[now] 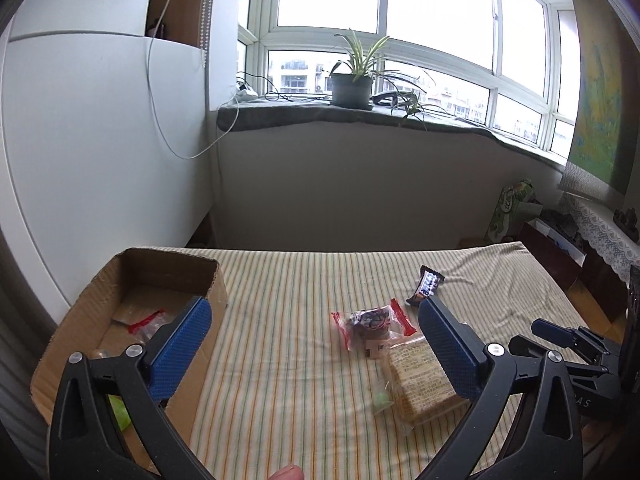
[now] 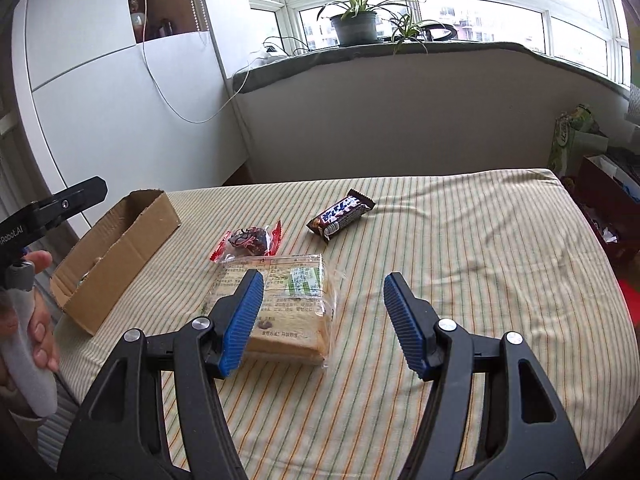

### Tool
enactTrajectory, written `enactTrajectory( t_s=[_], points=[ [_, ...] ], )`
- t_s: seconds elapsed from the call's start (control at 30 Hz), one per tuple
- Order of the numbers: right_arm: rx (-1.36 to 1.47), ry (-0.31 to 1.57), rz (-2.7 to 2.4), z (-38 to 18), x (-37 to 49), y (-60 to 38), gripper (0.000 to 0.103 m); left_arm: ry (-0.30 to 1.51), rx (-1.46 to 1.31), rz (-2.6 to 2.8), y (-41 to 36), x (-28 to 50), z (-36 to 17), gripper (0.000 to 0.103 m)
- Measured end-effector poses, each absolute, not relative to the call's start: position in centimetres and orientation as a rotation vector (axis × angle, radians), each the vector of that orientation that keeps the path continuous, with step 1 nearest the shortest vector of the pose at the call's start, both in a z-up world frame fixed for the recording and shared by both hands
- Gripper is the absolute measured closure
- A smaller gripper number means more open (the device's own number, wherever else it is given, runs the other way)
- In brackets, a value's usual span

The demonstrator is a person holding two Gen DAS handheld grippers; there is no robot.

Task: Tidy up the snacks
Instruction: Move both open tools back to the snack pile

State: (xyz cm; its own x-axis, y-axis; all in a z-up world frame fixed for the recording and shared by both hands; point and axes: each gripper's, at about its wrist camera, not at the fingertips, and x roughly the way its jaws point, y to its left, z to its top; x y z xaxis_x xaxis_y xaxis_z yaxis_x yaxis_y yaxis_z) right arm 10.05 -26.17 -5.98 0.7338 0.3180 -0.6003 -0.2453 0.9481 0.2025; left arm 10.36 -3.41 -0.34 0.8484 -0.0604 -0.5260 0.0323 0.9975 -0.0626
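A cardboard box [image 1: 120,280] [image 2: 120,236] sits at the left on a striped cloth [image 1: 288,344] [image 2: 460,264]; a red-and-clear wrapper [image 1: 146,320] lies inside it. On the cloth lie a wrapped bread pack [image 1: 420,384] [image 2: 292,304], a red-ended dark candy [image 1: 372,322] [image 2: 248,240], a dark chocolate bar [image 1: 427,285] [image 2: 340,214] and a small green sweet [image 1: 382,400]. My left gripper [image 1: 312,308] is open and empty between box and snacks. My right gripper [image 2: 322,280] is open and empty over the bread pack's right edge; it also shows in the left wrist view [image 1: 560,332].
A windowsill with a potted plant [image 1: 354,76] [image 2: 356,20] runs behind the table. White cabinets stand at the left. Bags and boxes [image 1: 516,208] [image 2: 576,140] crowd the floor at the right. A hand holds the left gripper's handle [image 2: 28,340].
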Motion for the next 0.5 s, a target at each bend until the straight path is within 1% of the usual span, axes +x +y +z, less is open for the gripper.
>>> enactTrajectory(
  t_s=[0.23, 0.43, 0.47, 0.5],
  points=[
    [0.087, 0.695, 0.297, -6.1, 10.7, -25.8, 0.038, 0.569, -0.07, -0.068, -3.5, 10.8, -0.7, 0.0],
    [0.048, 0.749, 0.288, -7.0, 14.6, -25.5, 0.037, 0.673, -0.1, -0.094, -3.8, 14.1, -3.0, 0.0],
    [0.054, 0.769, 0.295, -7.3, 15.7, -25.5, 0.032, 0.696, -0.112, -0.104, -3.9, 14.9, -3.5, 0.0],
    [0.064, 0.79, 0.308, -7.6, 16.9, -25.3, 0.024, 0.723, -0.118, -0.116, -4.2, 15.9, -4.0, 0.0]
  ],
)
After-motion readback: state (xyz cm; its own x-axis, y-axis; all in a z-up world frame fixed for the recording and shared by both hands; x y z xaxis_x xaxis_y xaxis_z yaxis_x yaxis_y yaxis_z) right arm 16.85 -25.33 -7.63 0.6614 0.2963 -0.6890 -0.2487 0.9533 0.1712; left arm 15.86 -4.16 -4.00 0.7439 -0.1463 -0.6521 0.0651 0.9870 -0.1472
